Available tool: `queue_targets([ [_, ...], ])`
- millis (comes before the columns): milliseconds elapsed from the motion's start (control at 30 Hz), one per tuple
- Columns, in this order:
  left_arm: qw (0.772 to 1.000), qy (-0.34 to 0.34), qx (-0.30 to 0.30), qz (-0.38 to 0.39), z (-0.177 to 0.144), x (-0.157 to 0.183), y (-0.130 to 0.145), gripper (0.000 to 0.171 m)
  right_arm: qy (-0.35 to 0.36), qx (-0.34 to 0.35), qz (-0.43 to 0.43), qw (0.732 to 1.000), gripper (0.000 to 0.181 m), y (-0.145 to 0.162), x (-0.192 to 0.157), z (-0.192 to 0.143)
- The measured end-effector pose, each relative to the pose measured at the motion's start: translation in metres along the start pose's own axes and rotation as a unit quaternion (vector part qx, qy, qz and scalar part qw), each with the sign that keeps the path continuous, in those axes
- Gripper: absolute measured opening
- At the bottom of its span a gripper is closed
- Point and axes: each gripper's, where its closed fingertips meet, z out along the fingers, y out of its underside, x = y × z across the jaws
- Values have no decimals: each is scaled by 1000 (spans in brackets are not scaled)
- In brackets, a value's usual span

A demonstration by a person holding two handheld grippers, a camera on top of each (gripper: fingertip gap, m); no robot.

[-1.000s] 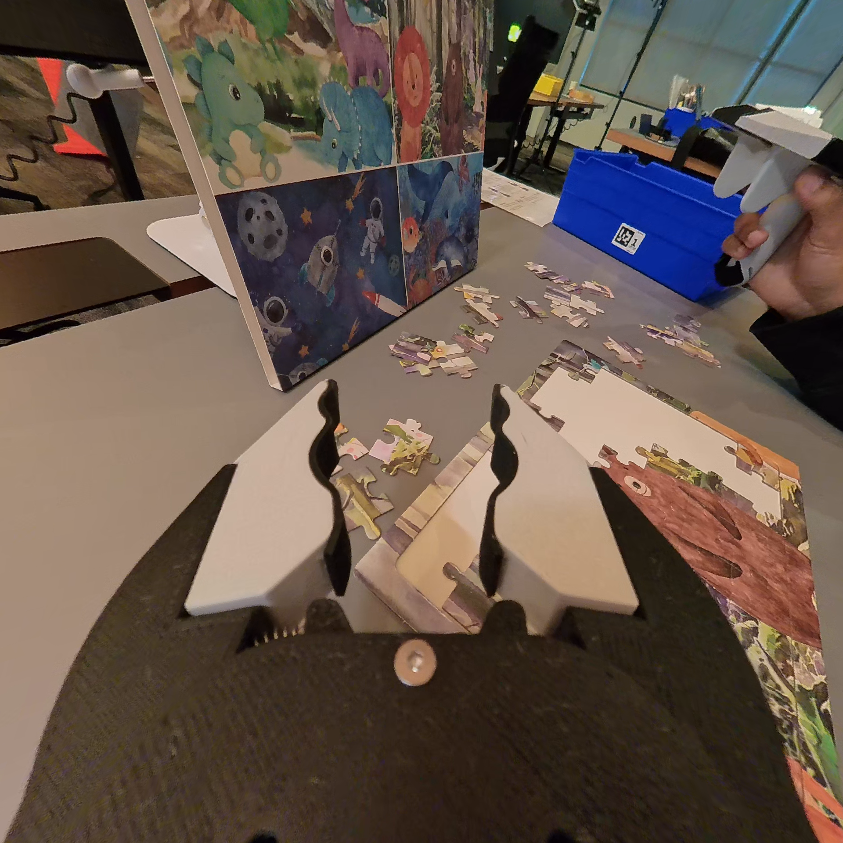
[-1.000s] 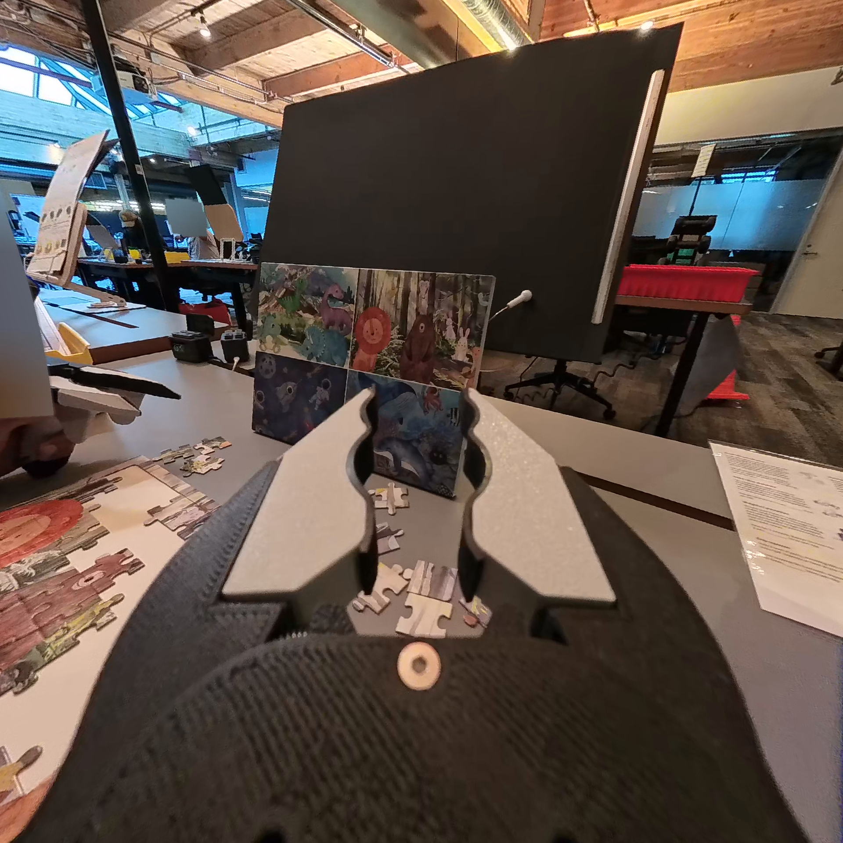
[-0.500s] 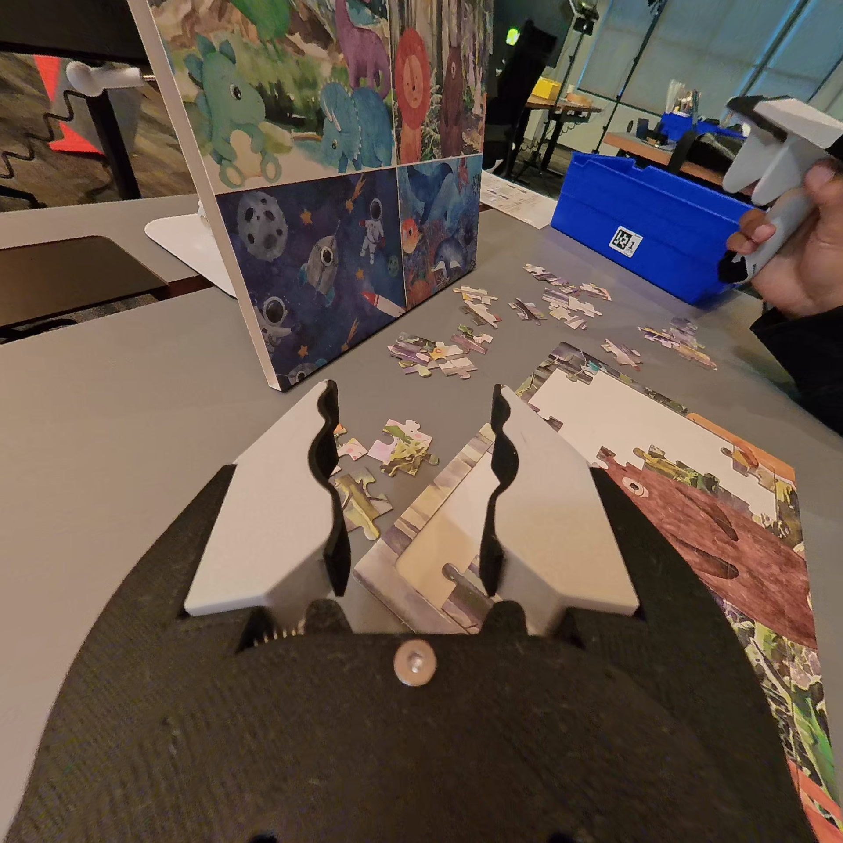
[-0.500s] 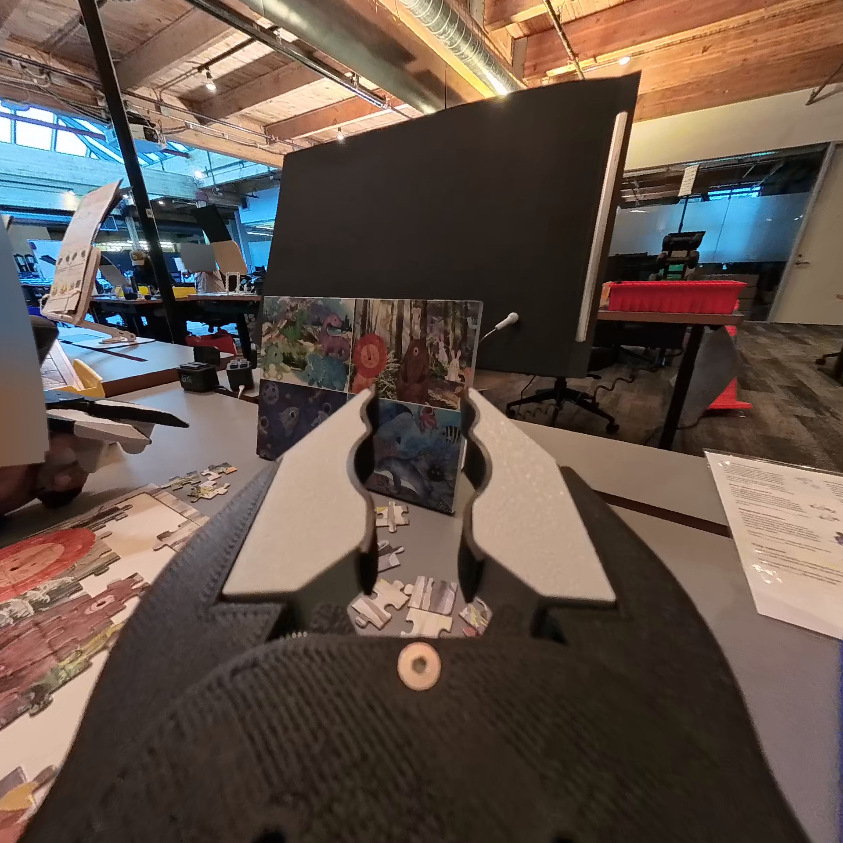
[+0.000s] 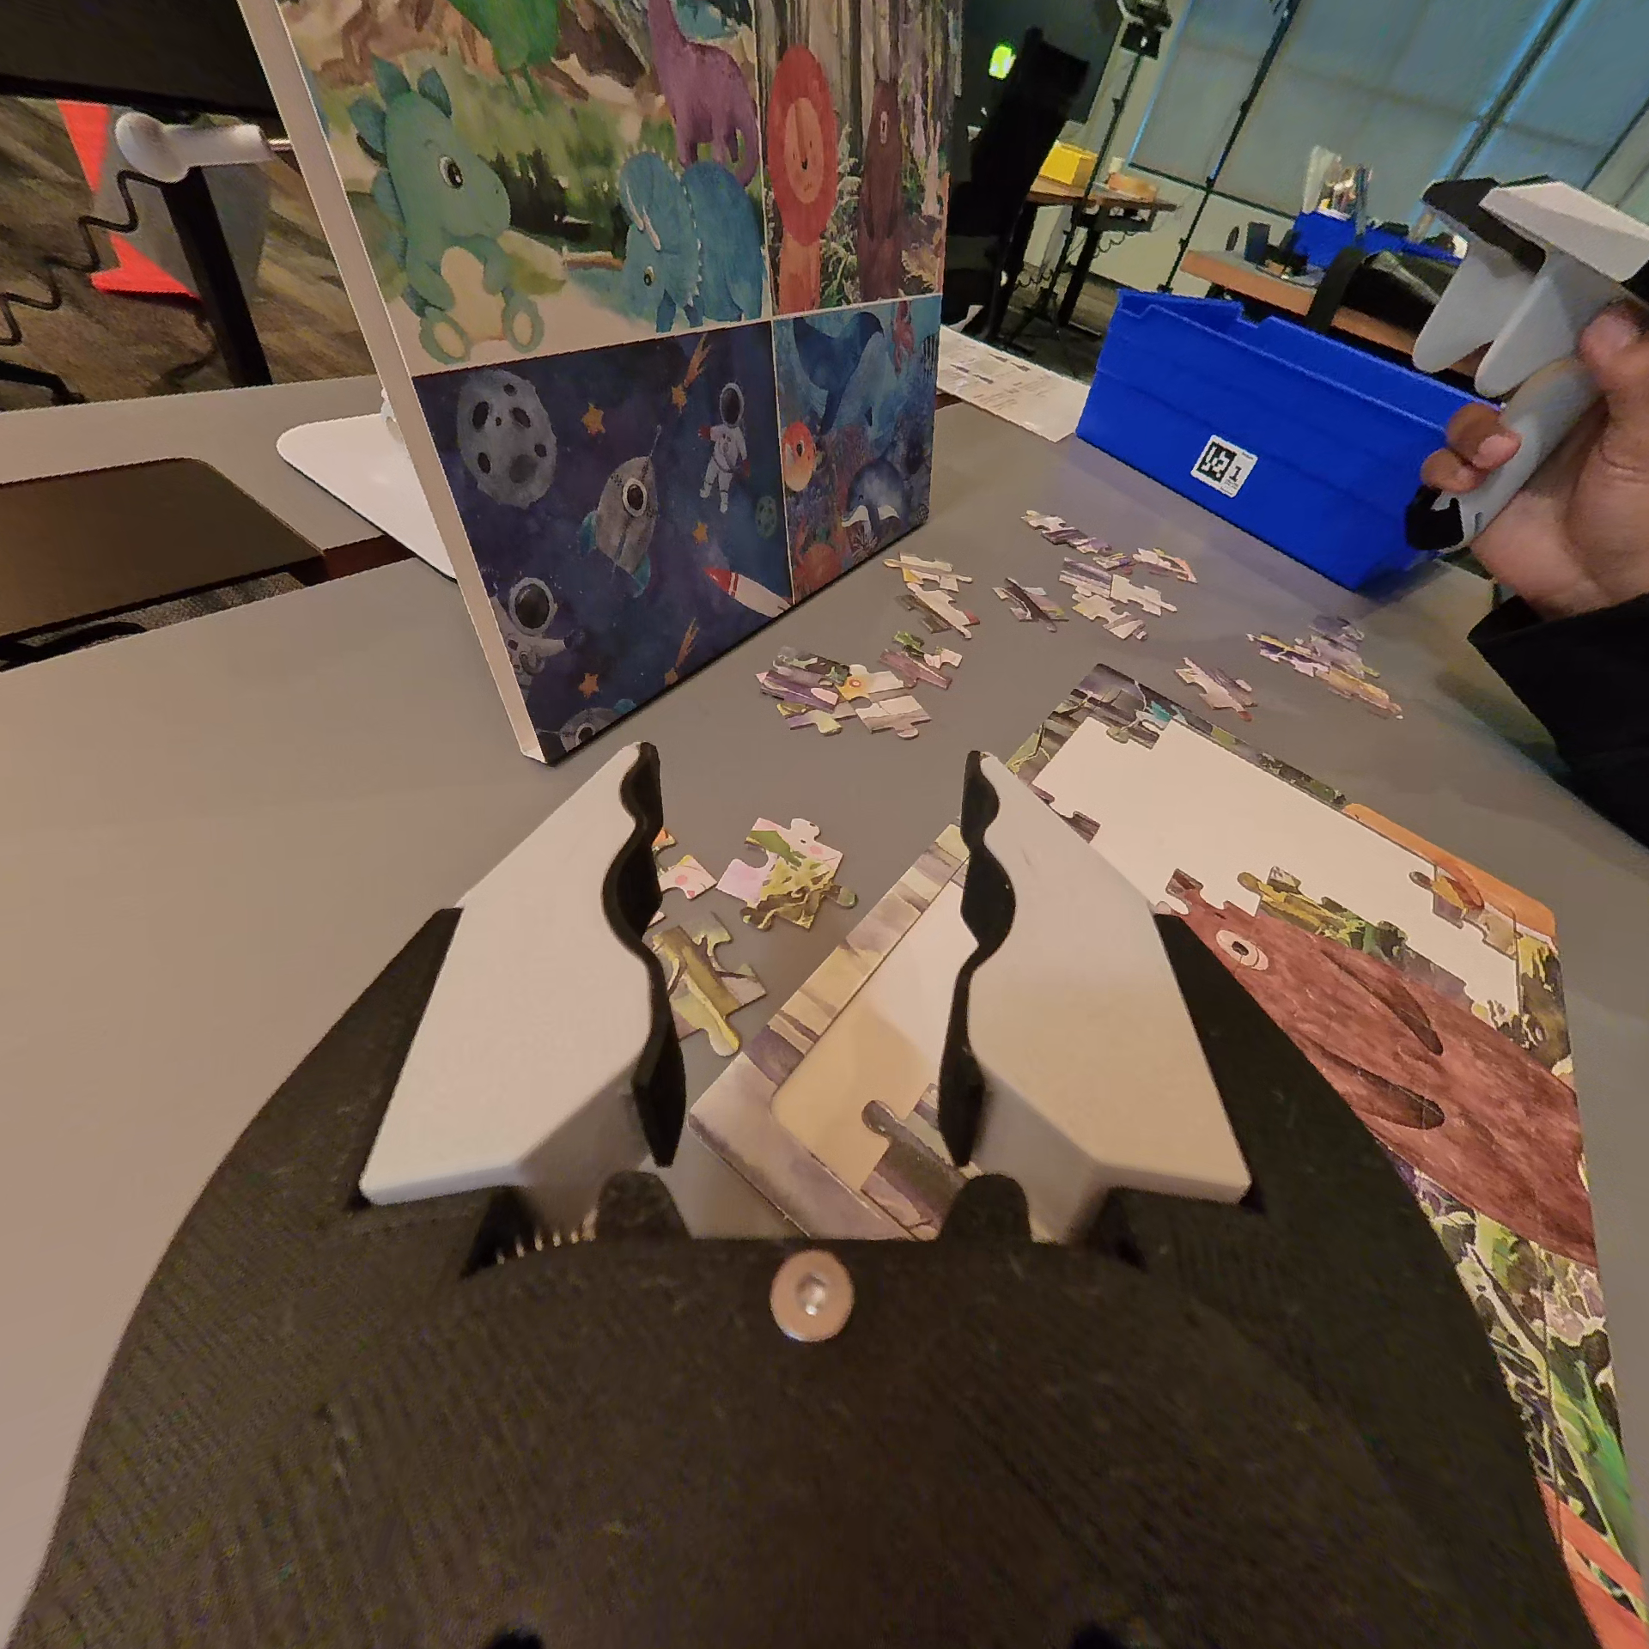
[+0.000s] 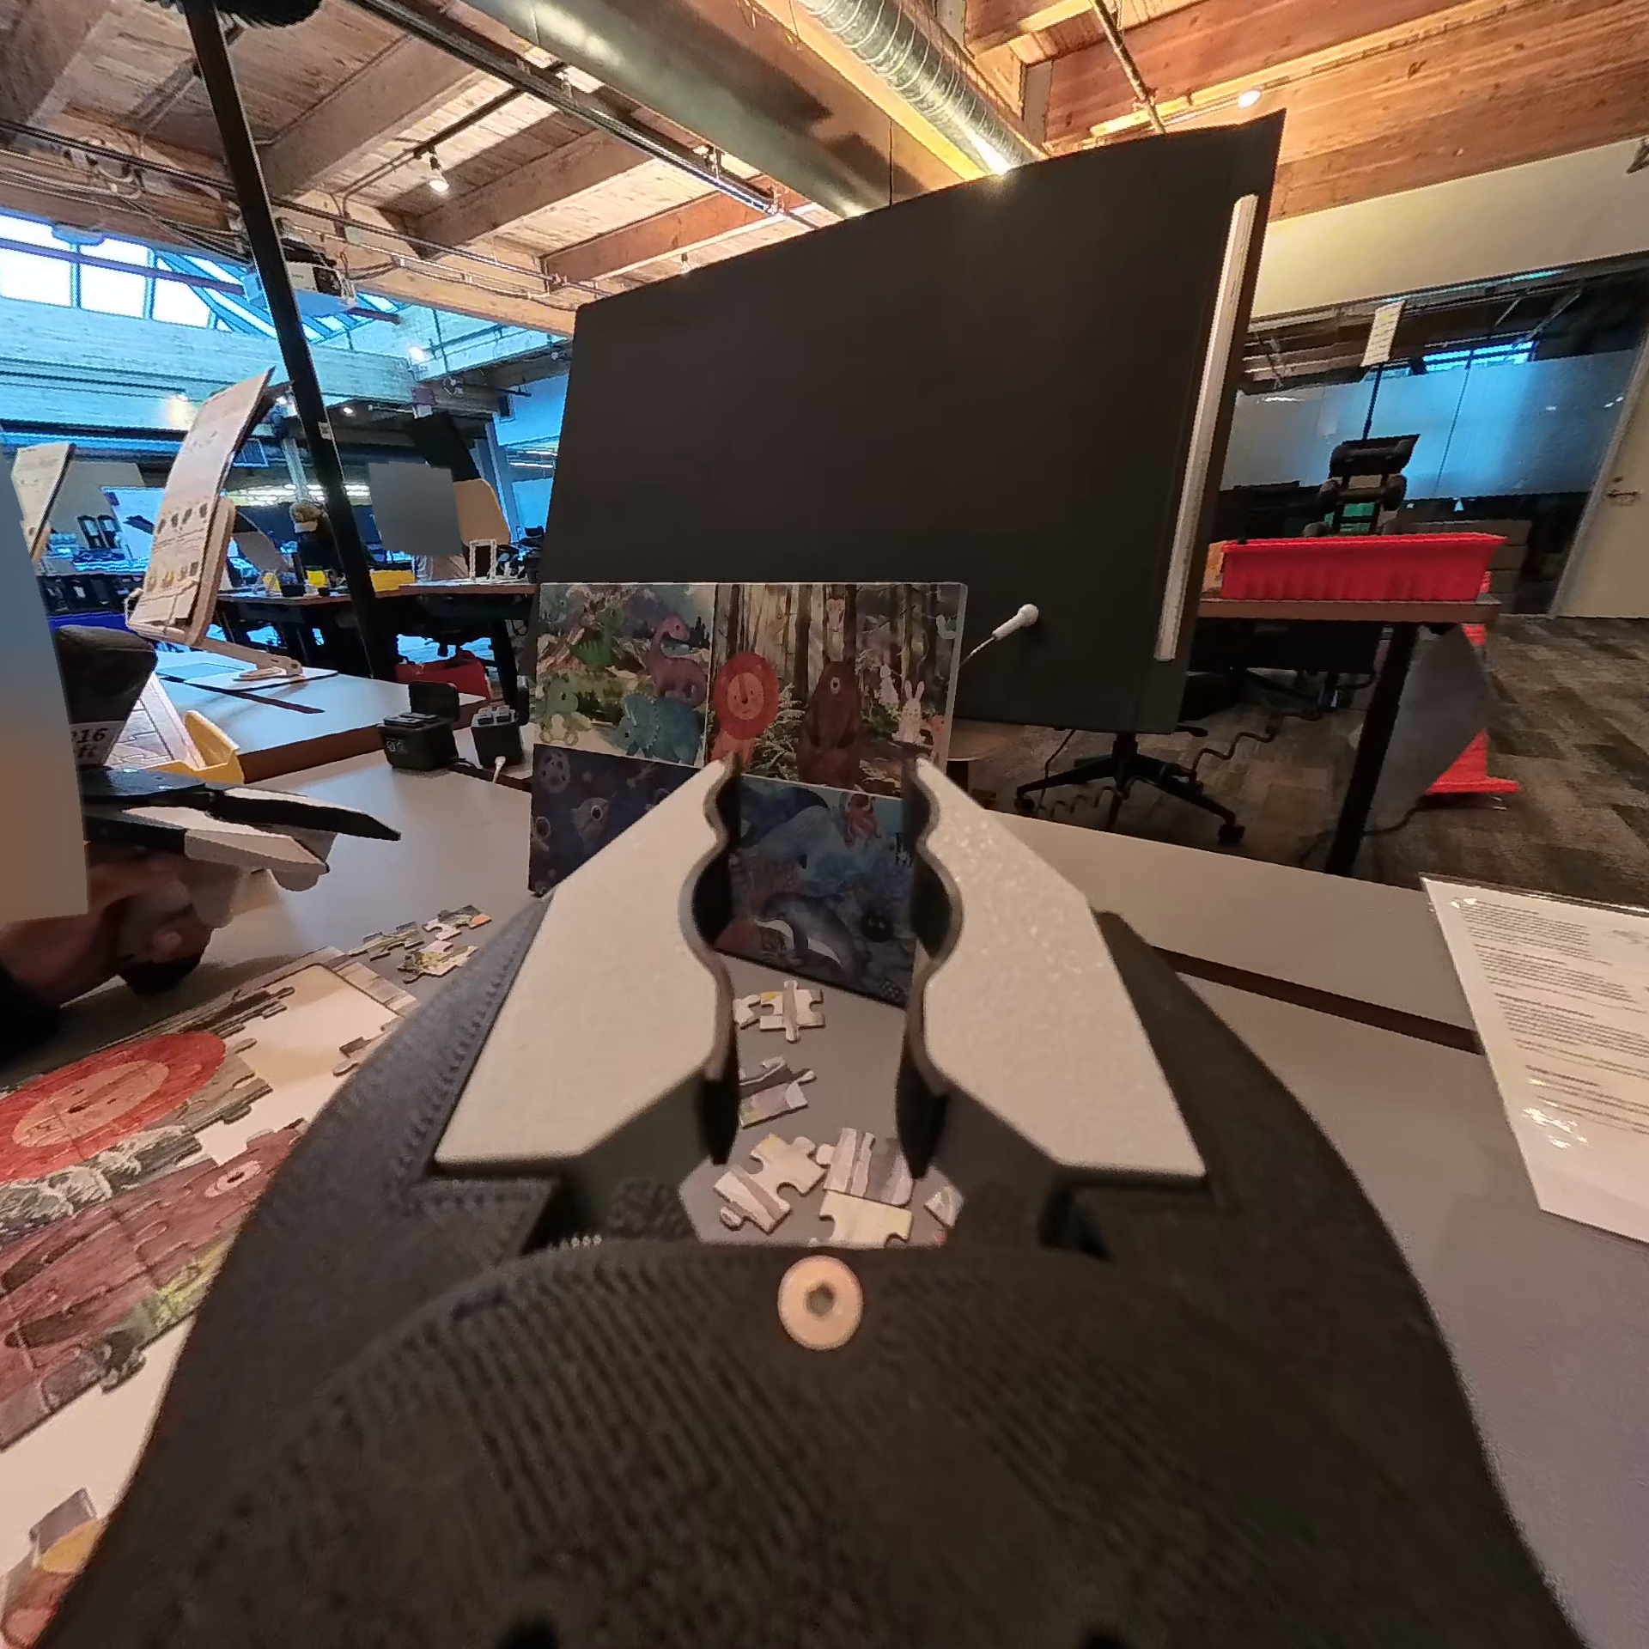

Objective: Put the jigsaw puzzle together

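My left gripper (image 5: 807,892) gapes wide over the puzzle board (image 5: 1267,857); the right gripper (image 6: 821,901) is open too. Beyond the board, a blue bin (image 5: 1267,419) bears a square-code sticker (image 5: 1223,464).

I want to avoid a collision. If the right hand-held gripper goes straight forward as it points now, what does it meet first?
Probably the upright picture board: the open right hand-held gripper frames its lower panel, above the loose puzzle pieces. Depth is unclear.

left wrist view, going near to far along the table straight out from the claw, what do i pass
Left claw → loose pieces just past its tips → cluster of purple-grey pieces → picture board's lower edge → white printed sheet at the far table edge.
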Motion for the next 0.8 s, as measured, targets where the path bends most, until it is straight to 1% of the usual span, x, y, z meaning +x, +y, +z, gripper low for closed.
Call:
queue_targets([
  [600,1000,2,-2,-3,1,0,0,67,-12,-10,6,1000,34,5,-5,3],
  [667,1000,2,-2,-4,1,0,0,67,-28,-18,11,999,37,7,-10,5],
  [700,1000,2,-2,-4,1,0,0,67,-62,-33,18,997,37,11,-20,6],
  [733,1000,2,-2,-4,1,0,0,67,-105,-66,31,992,37,20,-32,7],
  [800,1000,2,-2,-4,1,0,1,67,-169,-162,57,971,50,50,-52,7],
])
